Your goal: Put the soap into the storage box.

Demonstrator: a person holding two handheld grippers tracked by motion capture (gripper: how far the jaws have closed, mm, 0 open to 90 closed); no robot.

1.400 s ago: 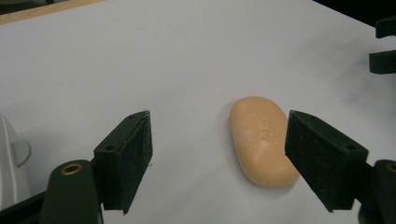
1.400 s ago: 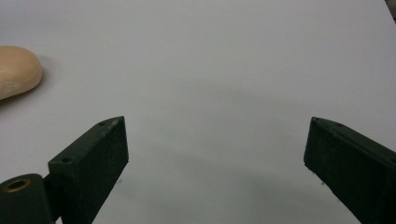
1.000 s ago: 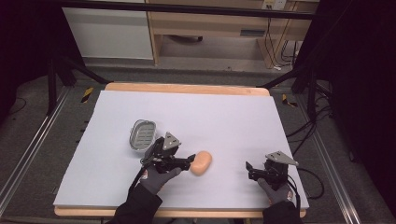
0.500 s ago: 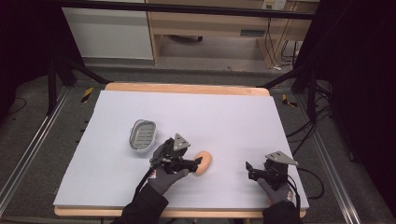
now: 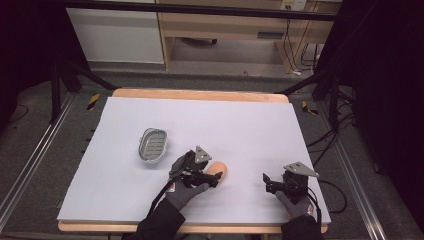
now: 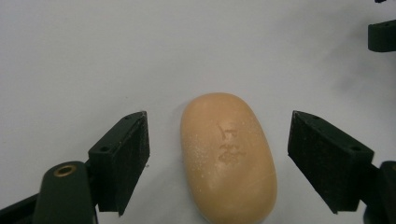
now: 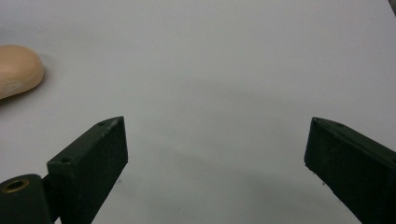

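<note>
The soap bar (image 6: 229,156) is straddled by the left gripper (image 6: 217,158), jaws spread; they should be centred, then closed gently.

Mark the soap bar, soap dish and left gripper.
soap bar (image 6: 228,158), left gripper view, middle of its top face
soap dish (image 5: 152,144), high view, its ribbed floor
left gripper (image 6: 218,156), left gripper view, midway between its fingertips

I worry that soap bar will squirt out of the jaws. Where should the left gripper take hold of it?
Grip the soap bar across its short width at the middle, coming from above. It lies flat on the white table cover, and the left gripper already straddles its long, nearly parallel sides, jaws open.
</note>
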